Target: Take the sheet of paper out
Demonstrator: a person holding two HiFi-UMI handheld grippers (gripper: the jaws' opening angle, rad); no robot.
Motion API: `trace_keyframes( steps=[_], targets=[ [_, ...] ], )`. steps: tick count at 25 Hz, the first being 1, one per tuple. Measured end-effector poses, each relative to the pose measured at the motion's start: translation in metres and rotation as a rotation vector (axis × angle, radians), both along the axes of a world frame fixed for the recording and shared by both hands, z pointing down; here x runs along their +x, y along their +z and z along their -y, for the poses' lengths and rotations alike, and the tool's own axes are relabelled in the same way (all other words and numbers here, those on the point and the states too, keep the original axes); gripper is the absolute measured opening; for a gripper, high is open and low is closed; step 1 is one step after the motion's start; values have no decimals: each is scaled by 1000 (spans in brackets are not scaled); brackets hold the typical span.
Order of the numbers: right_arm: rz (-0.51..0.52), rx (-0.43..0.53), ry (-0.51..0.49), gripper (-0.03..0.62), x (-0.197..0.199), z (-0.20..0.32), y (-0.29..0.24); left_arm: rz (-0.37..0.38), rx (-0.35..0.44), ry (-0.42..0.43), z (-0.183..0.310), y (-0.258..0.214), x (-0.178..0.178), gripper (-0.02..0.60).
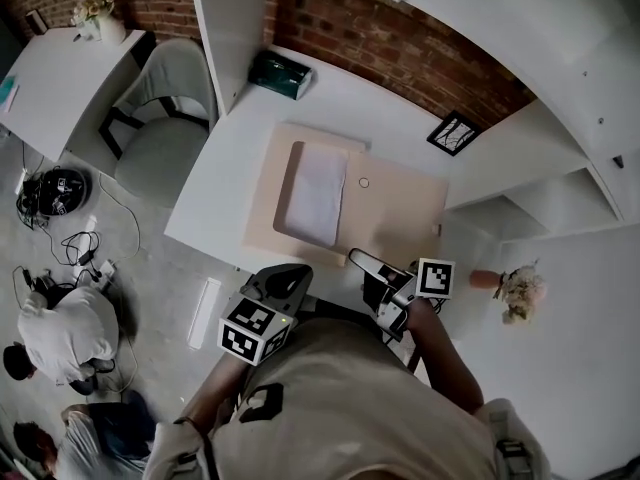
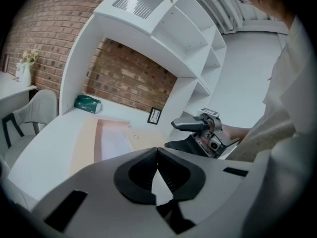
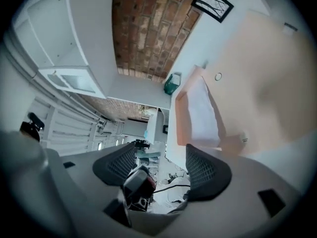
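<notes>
While paper (image 1: pixel 316 196) lies in tray (image 1: pixel 262 190) | left gripper (image 2: pixel 157 156) closed, empty | right gripper (image 3: pixel 161 152) spread, empty

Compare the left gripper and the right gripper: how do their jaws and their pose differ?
The left gripper has its jaws together; the right gripper has them apart. The left gripper is held upright; the right gripper is rolled onto its side. Both are empty and face the sheet of paper.
</notes>
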State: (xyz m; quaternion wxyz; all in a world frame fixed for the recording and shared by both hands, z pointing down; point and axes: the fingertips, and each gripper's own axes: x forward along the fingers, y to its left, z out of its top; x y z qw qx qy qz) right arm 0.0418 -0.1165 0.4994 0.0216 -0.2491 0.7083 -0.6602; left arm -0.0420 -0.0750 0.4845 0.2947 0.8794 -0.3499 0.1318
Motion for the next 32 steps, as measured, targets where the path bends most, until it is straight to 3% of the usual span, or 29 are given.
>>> trace_keyframes(
  steps=[5, 19, 25, 32],
  targets=[
    [13, -114, -4, 326, 8, 35, 35, 6, -28, -77, 10, 1, -7, 17],
    [-33, -208, -61, 343, -9, 69, 106, 41, -72, -119, 24, 8, -16, 17],
    [-89, -222, -90, 342, -15, 71, 131, 47, -83, -127, 21, 9, -22, 17],
    [-79, -185, -111, 342, -30, 79, 135, 41, -80, -153, 14, 7, -30, 17]
  ],
)
